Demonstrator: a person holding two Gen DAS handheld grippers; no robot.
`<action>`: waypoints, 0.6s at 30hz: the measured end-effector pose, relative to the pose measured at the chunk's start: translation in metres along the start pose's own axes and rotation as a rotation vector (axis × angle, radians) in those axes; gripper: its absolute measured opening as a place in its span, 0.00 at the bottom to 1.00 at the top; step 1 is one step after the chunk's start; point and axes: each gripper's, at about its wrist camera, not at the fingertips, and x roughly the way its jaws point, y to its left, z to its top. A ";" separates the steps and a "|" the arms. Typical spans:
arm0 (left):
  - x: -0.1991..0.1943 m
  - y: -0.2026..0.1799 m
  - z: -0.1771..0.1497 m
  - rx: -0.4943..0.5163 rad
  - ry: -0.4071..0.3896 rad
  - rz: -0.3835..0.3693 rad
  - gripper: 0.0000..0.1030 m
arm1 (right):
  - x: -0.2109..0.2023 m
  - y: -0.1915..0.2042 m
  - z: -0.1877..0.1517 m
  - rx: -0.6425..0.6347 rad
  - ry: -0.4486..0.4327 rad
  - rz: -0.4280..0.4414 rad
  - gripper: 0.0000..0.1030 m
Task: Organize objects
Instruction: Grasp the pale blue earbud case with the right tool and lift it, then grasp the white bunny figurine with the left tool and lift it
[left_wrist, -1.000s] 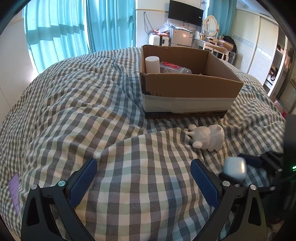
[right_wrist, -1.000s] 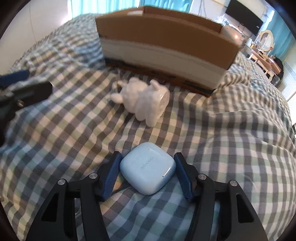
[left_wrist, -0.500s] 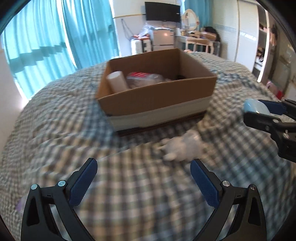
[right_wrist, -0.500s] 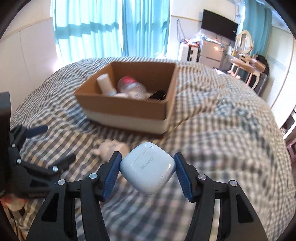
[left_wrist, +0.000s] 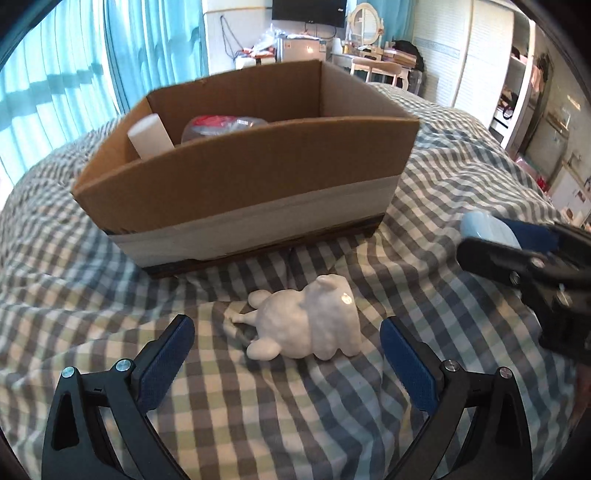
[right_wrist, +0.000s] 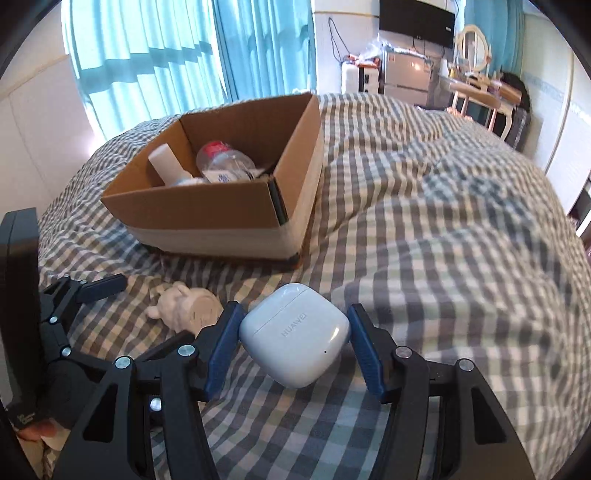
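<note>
Cardboard box (right_wrist: 207, 218): on the checked bed (right_wrist: 443, 240), far side; holds white cylinder (right_wrist: 164, 162), clear bottle (right_wrist: 225, 162)
Right gripper (right_wrist: 293, 339): jaws pinching earbud case (right_wrist: 295, 334), raised
Left gripper (left_wrist: 286, 354): jaws spread, near white figurine (left_wrist: 310, 323) lying before box
</note>
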 end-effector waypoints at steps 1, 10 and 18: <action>0.004 0.001 0.000 -0.004 0.008 -0.005 1.00 | 0.001 0.000 -0.001 0.000 0.002 0.003 0.57; 0.033 -0.003 0.007 -0.005 0.071 -0.006 0.85 | 0.008 -0.004 -0.003 0.021 0.017 0.025 0.57; 0.028 0.001 0.007 -0.043 0.078 -0.014 0.81 | 0.017 0.000 -0.006 0.001 0.042 -0.004 0.57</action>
